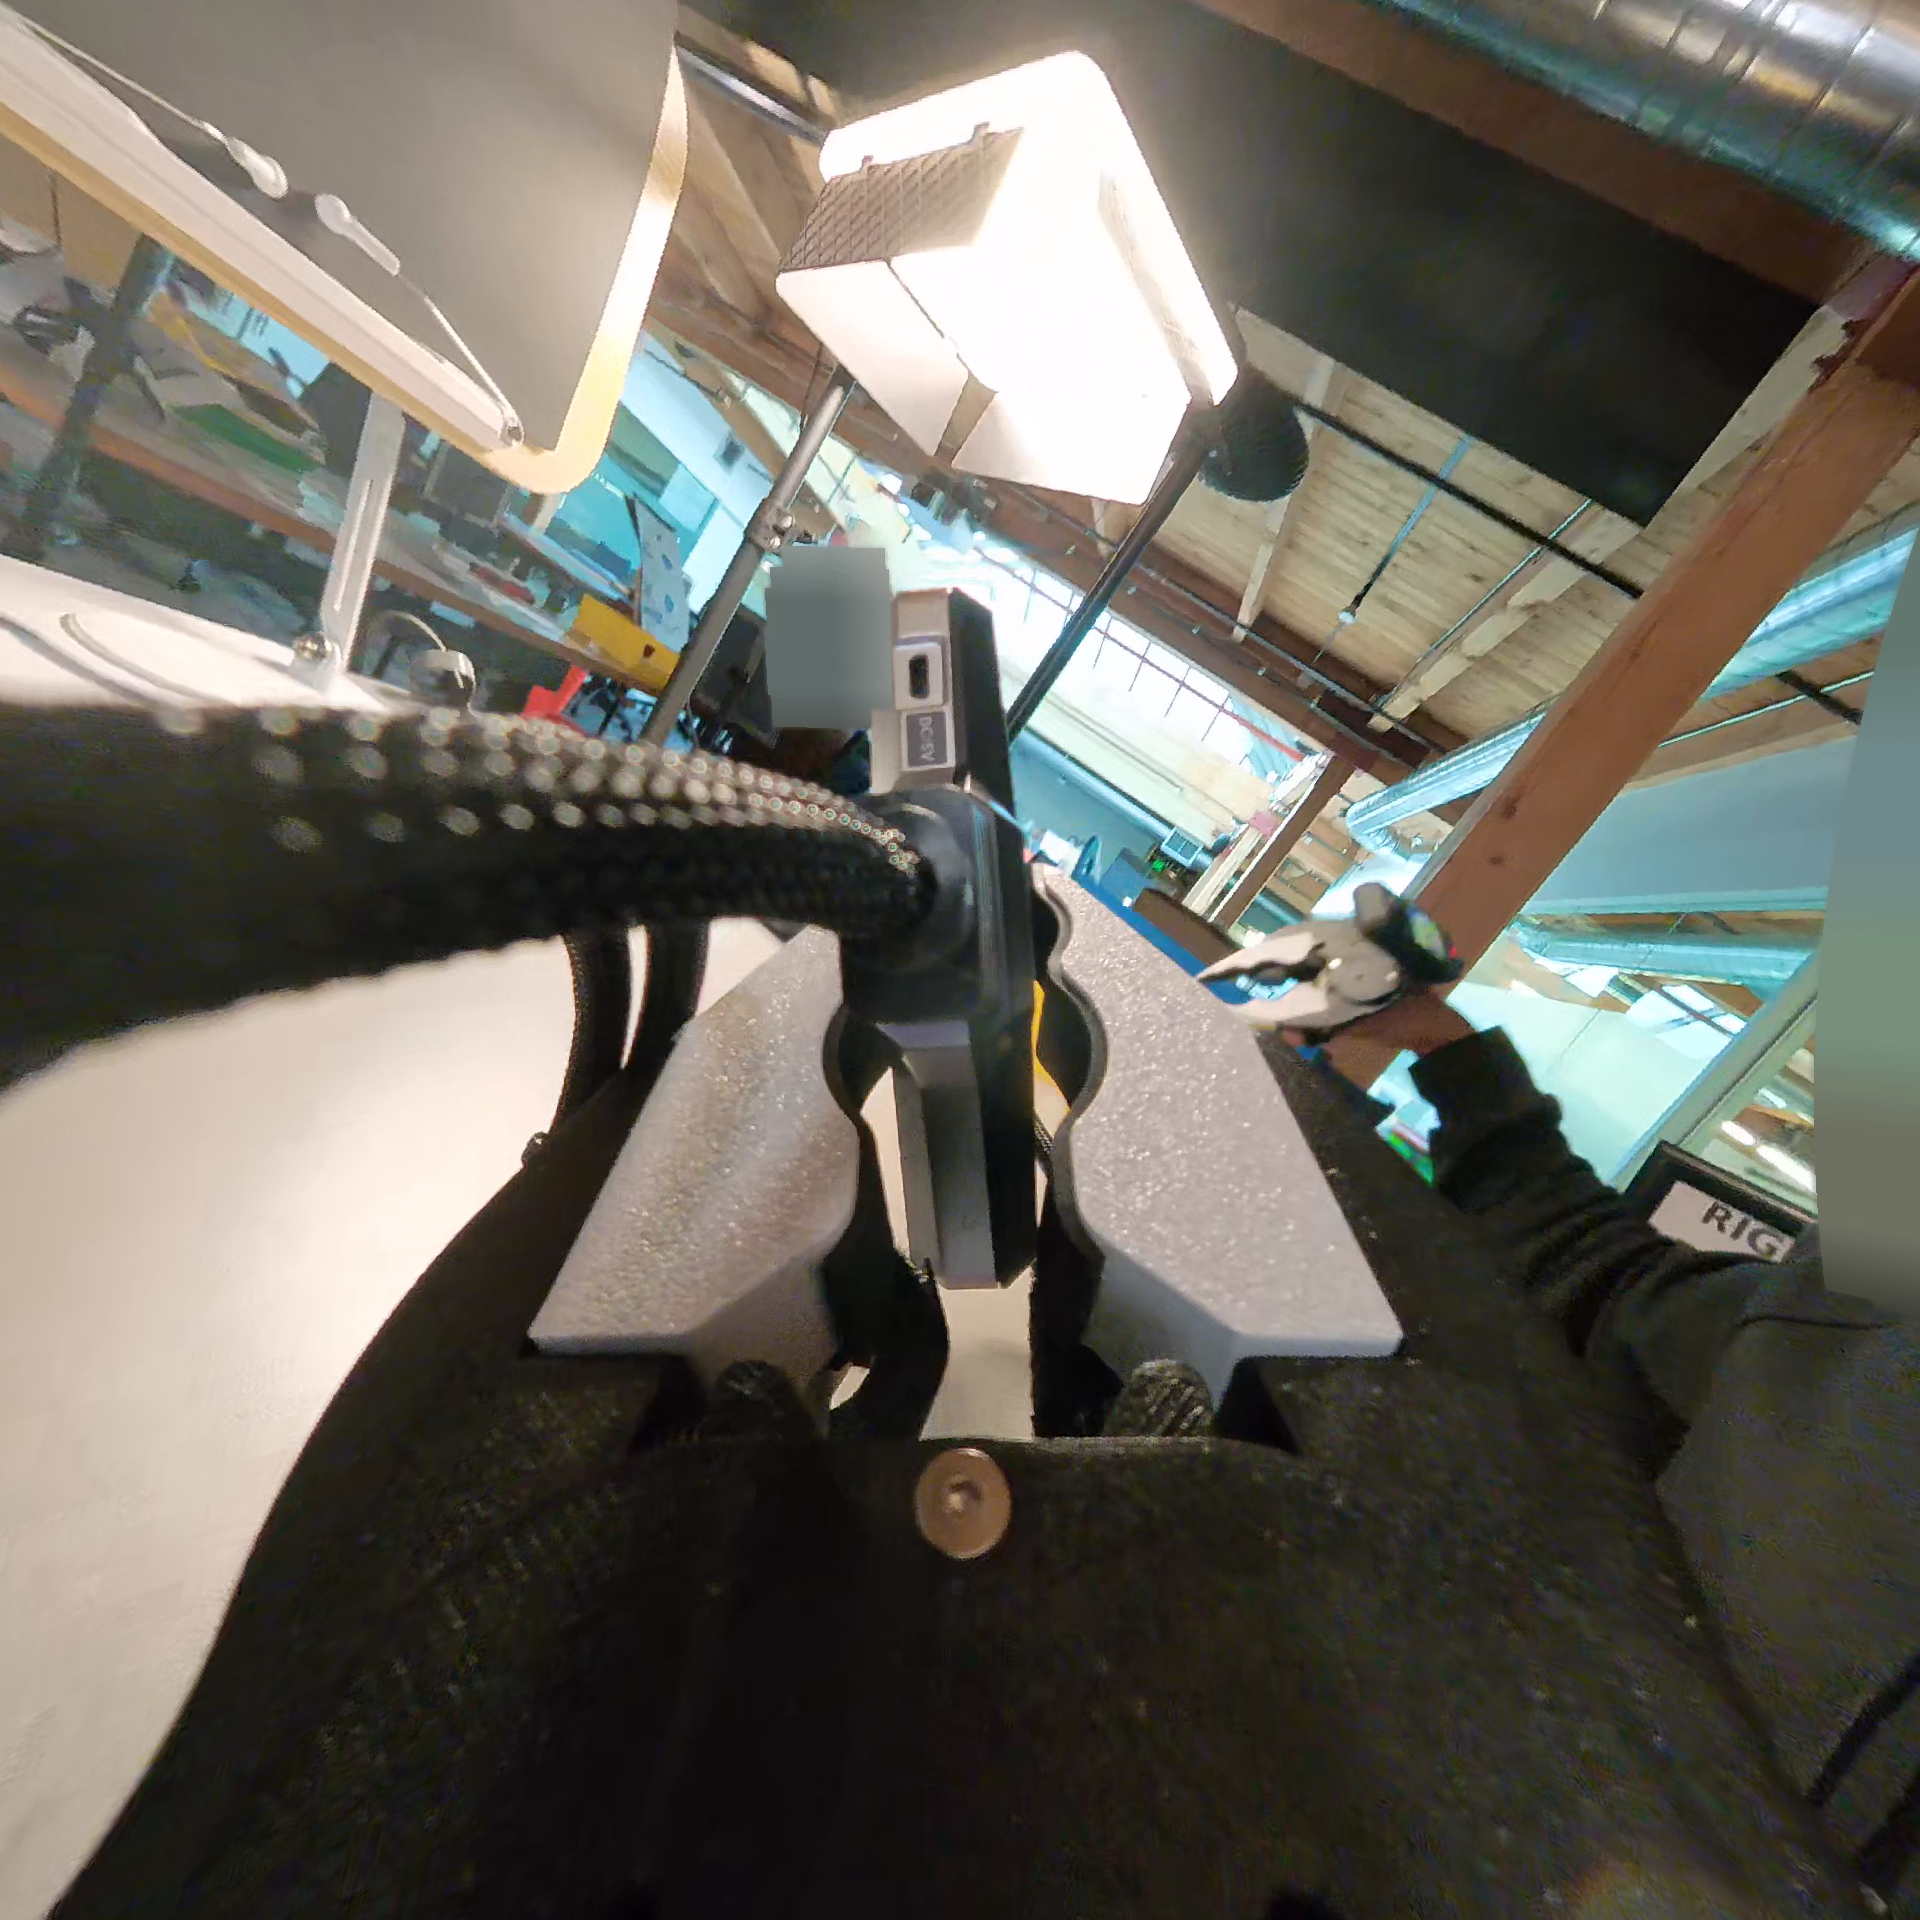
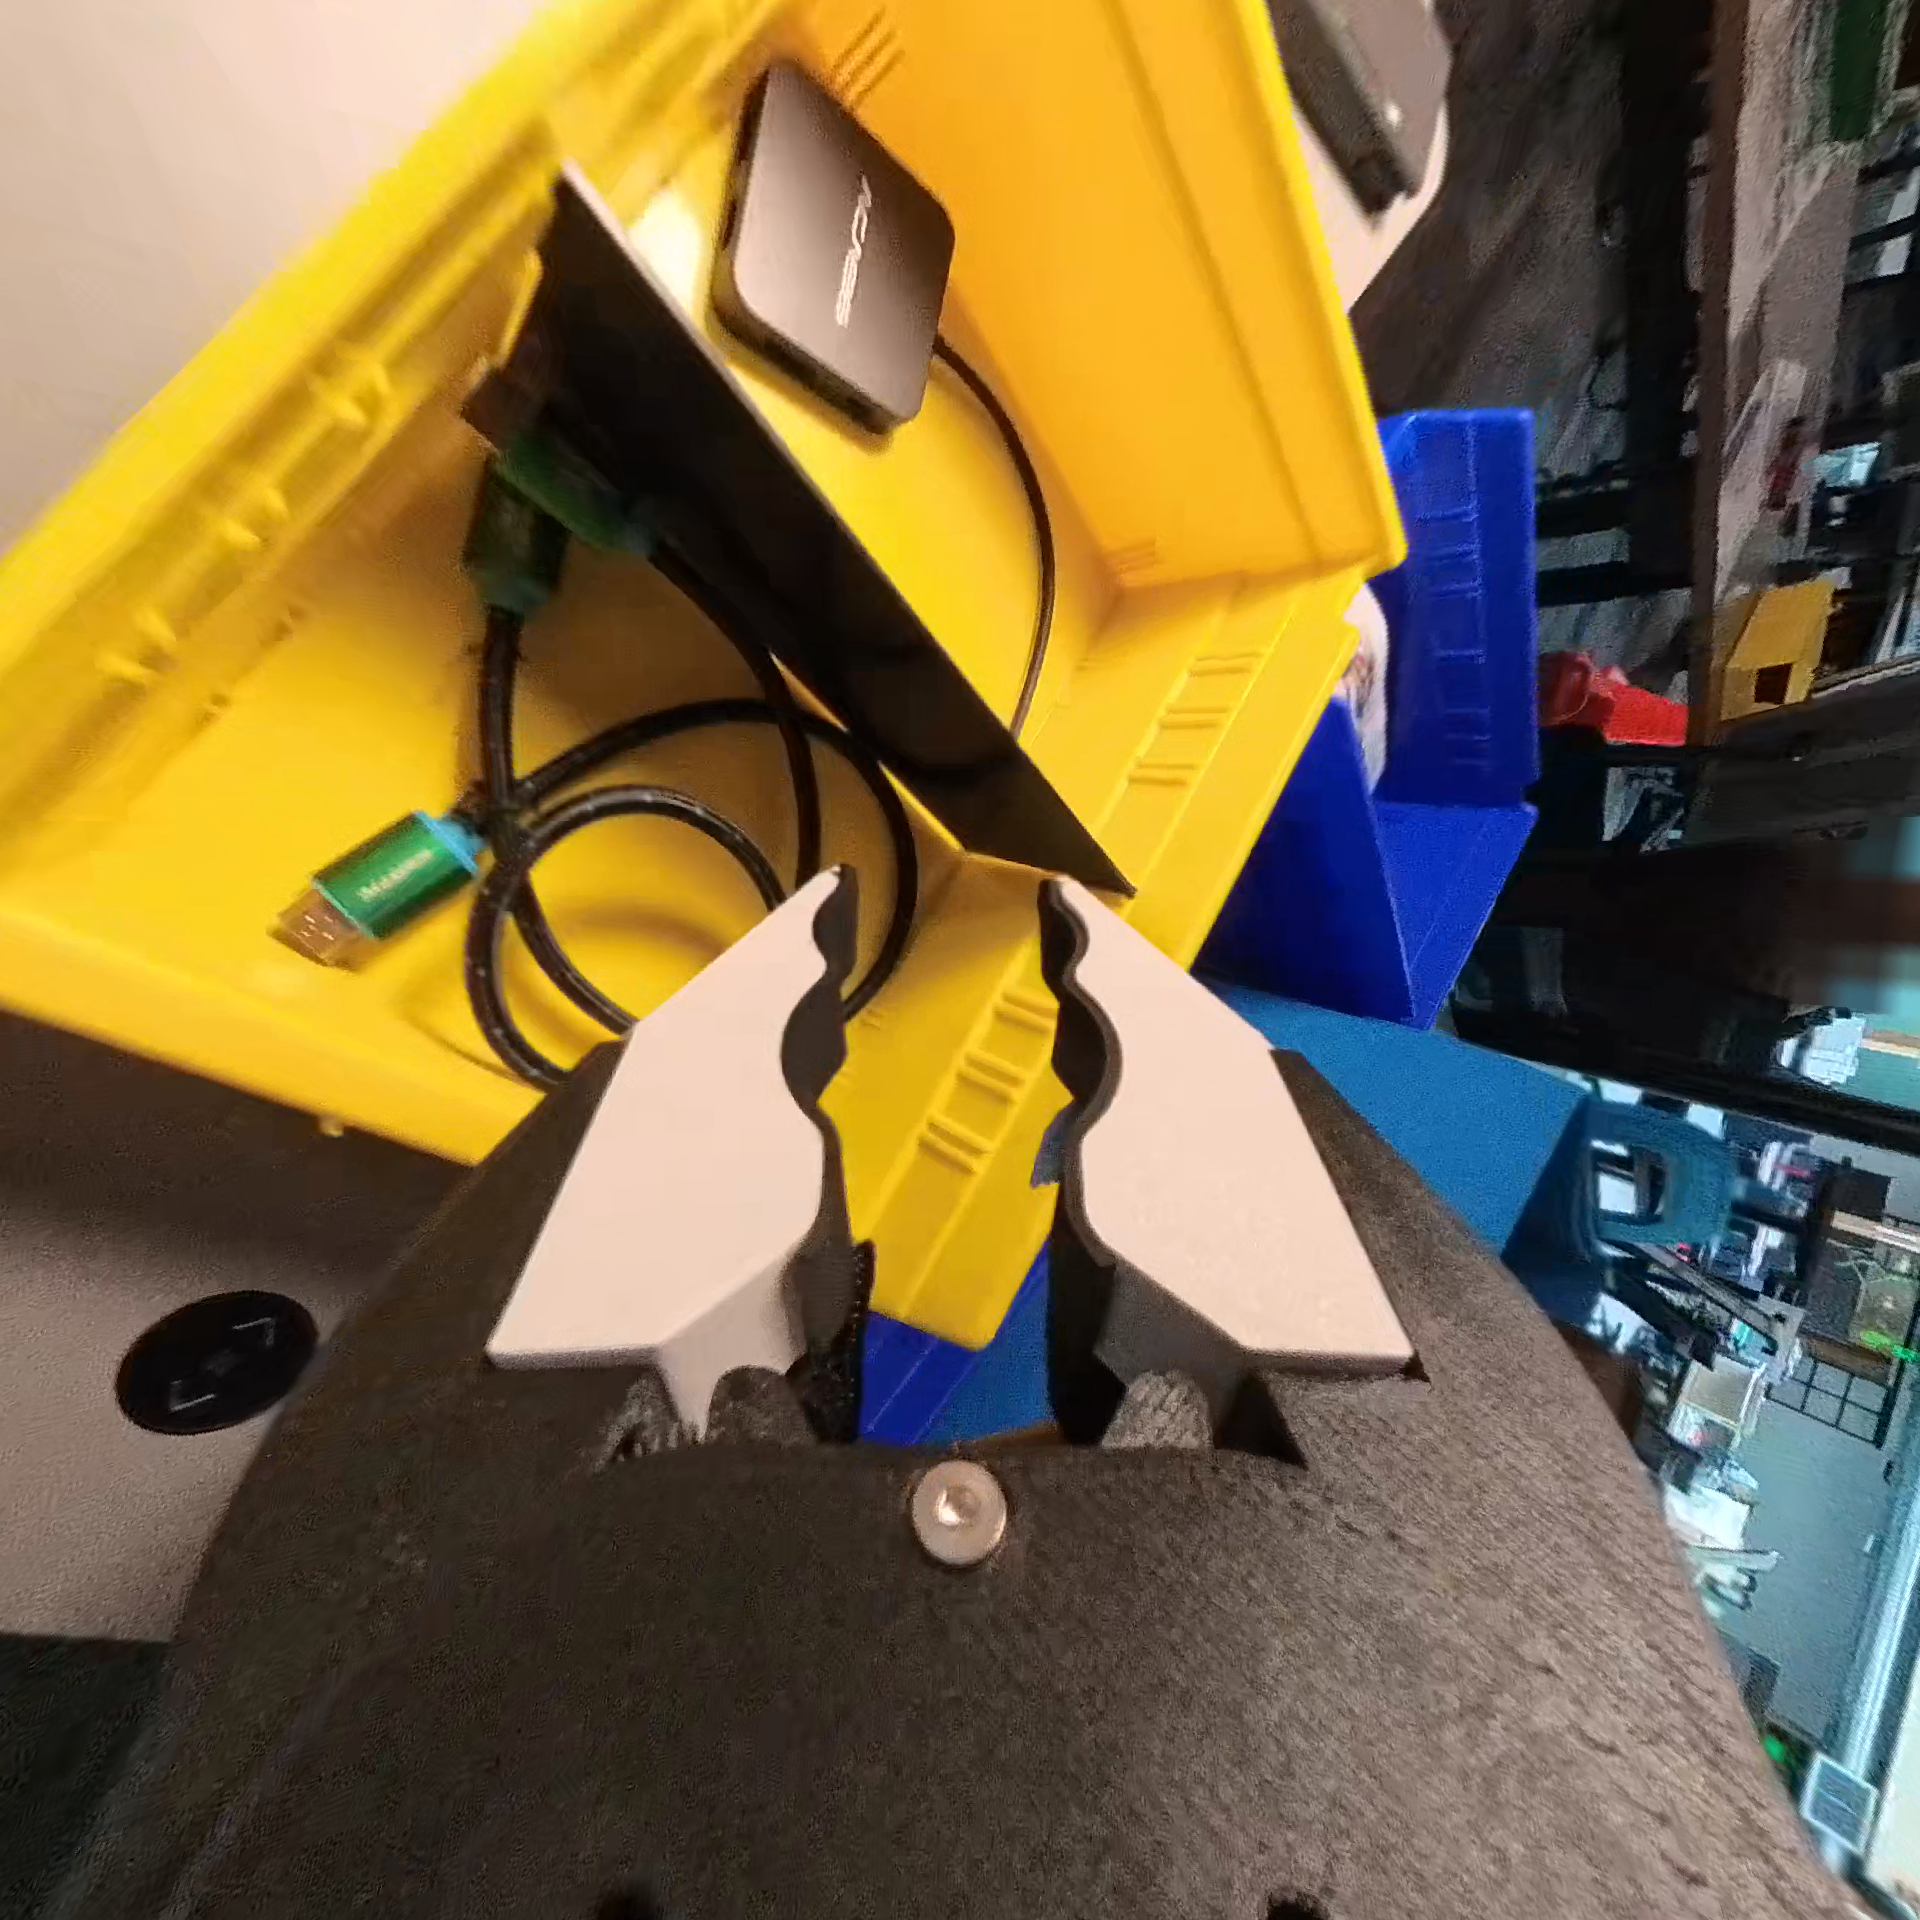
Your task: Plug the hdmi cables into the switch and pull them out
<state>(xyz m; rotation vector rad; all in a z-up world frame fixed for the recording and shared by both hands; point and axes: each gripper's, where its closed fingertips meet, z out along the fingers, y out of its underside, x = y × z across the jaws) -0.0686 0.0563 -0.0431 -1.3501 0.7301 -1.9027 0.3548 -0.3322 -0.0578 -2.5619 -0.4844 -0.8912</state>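
Note:
My left gripper (image 1: 940,935) is shut on a slim grey and black HDMI switch (image 1: 956,1091) and holds it edgewise, tilted upward above the white table (image 1: 208,1247). A thick black braided HDMI cable (image 1: 520,831) comes in from the left, and its plug (image 1: 940,873) sits in the switch's side. My right gripper (image 2: 943,883) is open and empty, hovering over a yellow bin (image 2: 1143,312). In the bin lies a coiled black HDMI cable (image 2: 665,831) with a green metal plug (image 2: 390,873). The right gripper also shows far right in the left wrist view (image 1: 1247,992), held by a dark-sleeved hand.
A black divider (image 2: 790,592) splits the yellow bin. A dark square device (image 2: 836,249) with a thin cable lies in the far compartment. Blue bins (image 2: 1455,623) stand beside the yellow one. A bright light panel (image 1: 1029,270) and a wooden post (image 1: 1662,623) rise behind the table. Tip to tip, the grippers are about 60 cm apart.

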